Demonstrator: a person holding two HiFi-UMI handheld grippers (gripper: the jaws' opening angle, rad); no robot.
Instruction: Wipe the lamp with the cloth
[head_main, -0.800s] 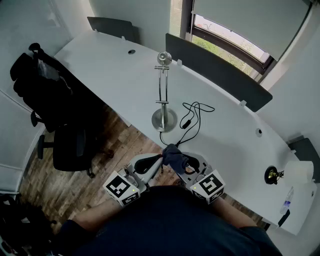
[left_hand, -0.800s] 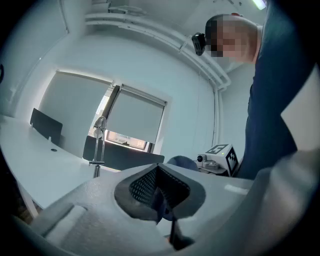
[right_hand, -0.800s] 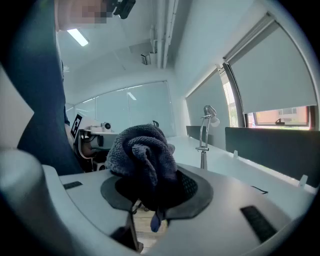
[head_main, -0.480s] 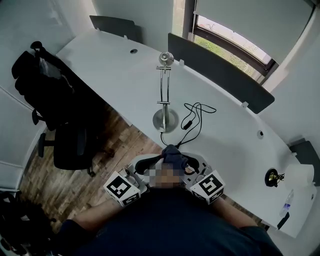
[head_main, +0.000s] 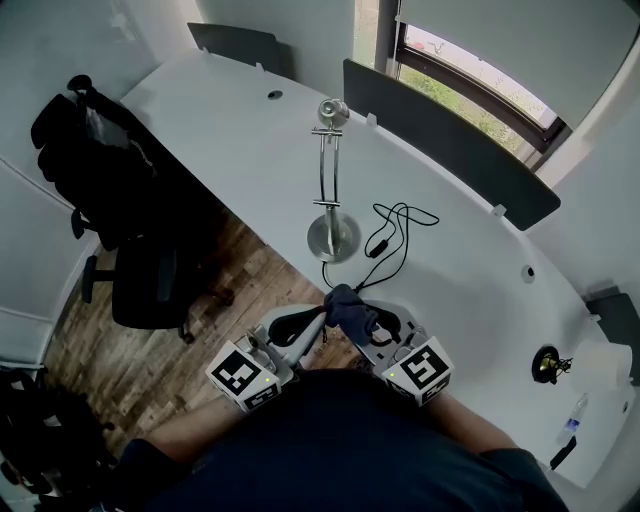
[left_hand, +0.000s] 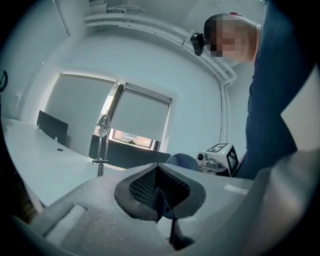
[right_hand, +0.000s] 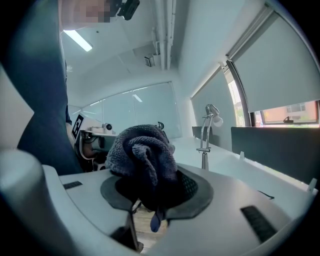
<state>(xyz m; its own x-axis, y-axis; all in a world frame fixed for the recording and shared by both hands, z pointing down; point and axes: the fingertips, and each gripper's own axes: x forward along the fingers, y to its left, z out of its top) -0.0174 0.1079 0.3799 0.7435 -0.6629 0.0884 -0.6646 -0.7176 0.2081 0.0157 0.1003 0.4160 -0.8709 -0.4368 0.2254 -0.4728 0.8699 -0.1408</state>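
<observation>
**Left gripper** (left_hand: 159, 194): jaws pressed together, the dark mesh pads meeting with nothing between them. It is held low at the near edge of the desk (head_main: 250, 150), close to the person's body, and its tip is just beside that of the right gripper (right_hand: 152, 200).

**Right gripper:** jaws clamped on the cloth (right_hand: 142, 155). The cloth is a dark grey-blue knitted bundle bunched above the pads, with a small end hanging below them.

**Lamp** (head_main: 331, 180): chrome, with a round base, an upright stem and a small head on top. It stands on the desk ahead of both grippers, well apart from them and from the cloth.

**Cable** (head_main: 390, 235): black, lying in loops on the desk just right of the lamp base, between the lamp and the right gripper.

**Office chair** (head_main: 130, 250): draped in dark clothing and standing on the wood floor, left of the left gripper. It shows in the head view only.

**Views compared:**
- The head view shows the whole desk and the cloth as a dark lump where the two gripper tips meet. It does not show how the jaws stand.
- The left gripper view shows its own closed pads. The cloth appears only as a rounded blue edge behind them, the right gripper is off to the right, and the lamp is ahead to the left.
- The right gripper view alone shows the grip on the cloth. There the lamp is ahead to the right and the left gripper is at the left.
</observation>
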